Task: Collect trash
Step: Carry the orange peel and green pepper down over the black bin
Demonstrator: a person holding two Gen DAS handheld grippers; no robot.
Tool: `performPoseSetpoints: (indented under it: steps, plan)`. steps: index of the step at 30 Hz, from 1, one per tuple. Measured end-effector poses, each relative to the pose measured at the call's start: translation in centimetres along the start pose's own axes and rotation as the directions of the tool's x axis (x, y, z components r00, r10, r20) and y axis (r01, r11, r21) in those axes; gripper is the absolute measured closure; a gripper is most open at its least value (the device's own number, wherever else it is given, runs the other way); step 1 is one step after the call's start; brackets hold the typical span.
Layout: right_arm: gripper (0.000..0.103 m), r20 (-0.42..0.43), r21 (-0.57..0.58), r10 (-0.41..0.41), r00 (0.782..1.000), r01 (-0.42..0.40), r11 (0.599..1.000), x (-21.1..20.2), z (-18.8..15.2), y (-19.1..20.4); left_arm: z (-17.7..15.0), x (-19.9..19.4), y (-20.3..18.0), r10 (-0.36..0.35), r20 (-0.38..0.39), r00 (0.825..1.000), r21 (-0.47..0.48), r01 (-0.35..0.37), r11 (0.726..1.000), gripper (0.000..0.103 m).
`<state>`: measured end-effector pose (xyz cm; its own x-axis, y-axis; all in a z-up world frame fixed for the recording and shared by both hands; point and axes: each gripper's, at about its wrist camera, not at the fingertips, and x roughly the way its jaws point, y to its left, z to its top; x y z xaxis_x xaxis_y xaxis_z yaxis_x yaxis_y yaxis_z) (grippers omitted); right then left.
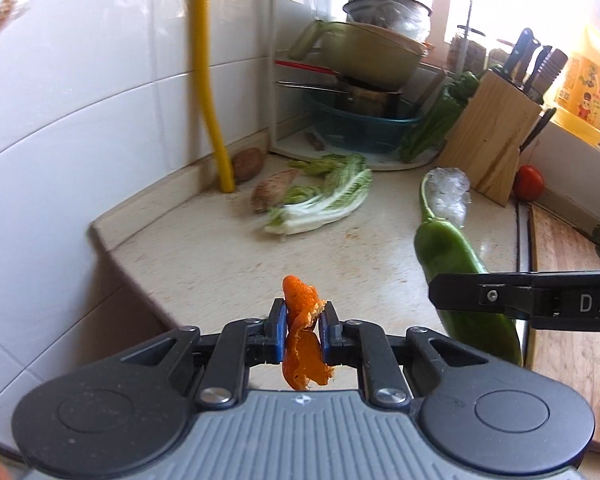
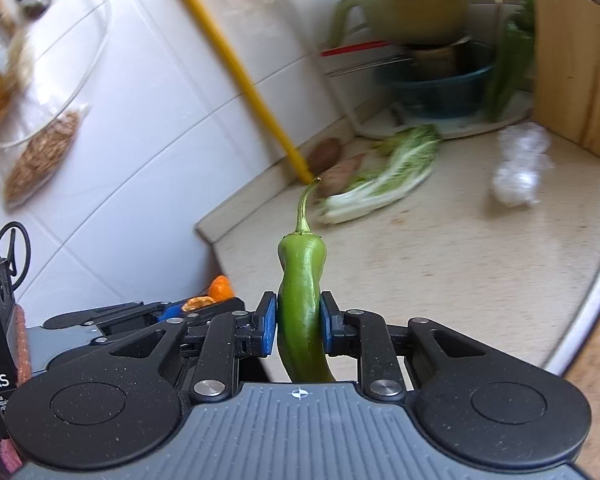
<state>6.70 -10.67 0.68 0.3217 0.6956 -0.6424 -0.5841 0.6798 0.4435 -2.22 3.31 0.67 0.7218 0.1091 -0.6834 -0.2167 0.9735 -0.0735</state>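
Observation:
My left gripper (image 1: 303, 328) is shut on a curled orange peel (image 1: 302, 344), held above the beige counter's near left corner. My right gripper (image 2: 298, 326) is shut on a long green pepper (image 2: 300, 300), stem pointing away from me. In the left wrist view the pepper (image 1: 448, 252) and the right gripper's finger (image 1: 500, 298) show at the right. The right wrist view catches the left gripper (image 2: 172, 312) with the orange peel (image 2: 220, 290) low on the left. A crumpled clear plastic wrap (image 1: 448, 196) (image 2: 518, 172) lies on the counter (image 1: 220, 256) ahead.
A leafy cabbage (image 1: 324, 200), two brown tubers (image 1: 268, 194) and a yellow hose (image 1: 210, 80) sit at the back by the tiled wall. A rack of stacked pots (image 1: 364, 80), a wooden knife block (image 1: 492, 140), a tomato (image 1: 528, 183) and a cutting board (image 1: 572, 320) stand right.

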Motion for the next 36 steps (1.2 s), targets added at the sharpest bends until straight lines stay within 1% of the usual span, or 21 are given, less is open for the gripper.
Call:
performPoseSetpoints:
  steps: [11,19,27,36]
  plan:
    - [0.075,-0.064,-0.091,0.097,0.993,-0.102,0.991,3.4,-1.8,7.6,-2.5,-4.3,6.7,0.101,0.021,0.995,-0.077,-0.099,0.992,0.087]
    - [0.075,-0.111,-0.151,0.151,0.982,-0.167,0.974,5.1,-3.0,12.3,-4.2,-7.0,10.3,0.167,0.028,0.986,-0.128,-0.162,0.978,0.087]
    - [0.075,-0.159,-0.194,0.199,0.967,-0.228,0.954,6.5,-4.0,15.8,-5.7,-9.1,13.0,0.233,0.035,0.972,-0.177,-0.224,0.959,0.087]
    - [0.075,-0.235,-0.221,0.238,0.942,-0.29,0.931,8.6,-4.5,17.4,-7.2,-9.7,14.6,0.295,0.009,0.956,-0.229,-0.285,0.931,0.087]
